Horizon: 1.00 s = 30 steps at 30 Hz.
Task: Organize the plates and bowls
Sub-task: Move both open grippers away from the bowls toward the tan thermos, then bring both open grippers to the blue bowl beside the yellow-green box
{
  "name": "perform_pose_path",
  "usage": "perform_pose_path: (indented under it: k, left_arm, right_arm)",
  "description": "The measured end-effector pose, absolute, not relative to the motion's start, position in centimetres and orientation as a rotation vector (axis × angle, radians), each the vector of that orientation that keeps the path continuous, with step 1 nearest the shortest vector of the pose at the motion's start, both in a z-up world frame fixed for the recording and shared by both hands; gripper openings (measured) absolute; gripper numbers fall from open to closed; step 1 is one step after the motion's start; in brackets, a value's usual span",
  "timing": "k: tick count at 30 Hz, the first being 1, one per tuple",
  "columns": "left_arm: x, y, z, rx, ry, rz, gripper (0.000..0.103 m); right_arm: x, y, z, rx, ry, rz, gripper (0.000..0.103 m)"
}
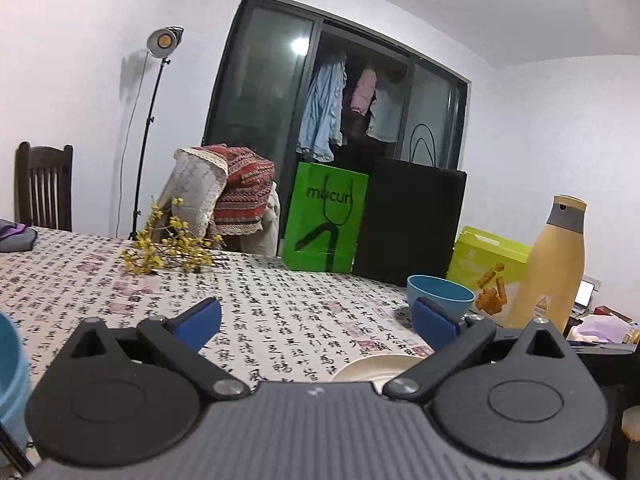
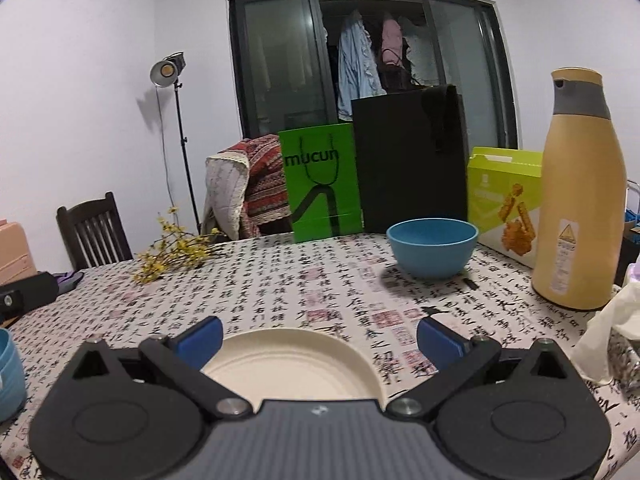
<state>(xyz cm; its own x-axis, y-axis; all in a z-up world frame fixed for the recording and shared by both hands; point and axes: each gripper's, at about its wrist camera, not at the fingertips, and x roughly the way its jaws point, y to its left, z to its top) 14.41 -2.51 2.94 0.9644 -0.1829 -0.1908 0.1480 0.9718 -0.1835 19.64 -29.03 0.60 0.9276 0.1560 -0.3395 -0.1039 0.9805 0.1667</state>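
Hovering low over the tablecloth [image 2: 280,280], the right gripper [image 2: 320,340] sits with both blue pads spread wide and nothing between them, released. The cream plate [image 2: 292,364] lies flat at lower centre of the right wrist view, directly ahead of the jaws and partly under the gripper body. The left gripper [image 1: 320,326] is also released, jaws wide, empty; in its view only a sliver of the cream plate [image 1: 376,366] shows at lower centre-right.

Likely step: pick up the plate, judged from the alignment. To do it well, the right gripper should come in at the near rim, one pad under and one over the lip, since a flat plate gives no side to pinch. Tilting slightly and closing firmly on the rim should stop it sliding on the cloth. Lifting it level would keep it clear of the blue bowl [image 2: 432,246], which stands upright further back, right of centre, well apart from the plate.

A second blue bowl [image 2: 8,372] is cut off at the left edge of both views; whether it is one bowl or a stack cannot be told. The plate's near rim is hidden by the gripper body, so contact with it cannot be judged. Also present: a tan bottle [image 2: 580,200] at right, a green bag [image 2: 320,184] and a black bag [image 2: 412,160] behind the bowl, yellow flowers [image 2: 176,252] at mid left. A crumpled pale item at the right edge is unclear.
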Motion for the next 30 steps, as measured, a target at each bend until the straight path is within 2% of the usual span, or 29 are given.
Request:
perform_pose_path:
  k: [30]
  left_arm:
    - [23.2, -8.8, 5.5, -0.187, 0.349, -0.2, 0.103]
  right_arm:
    - [24.5, -36.3, 2.3, 0.131, 0.314, 0.059, 0.103]
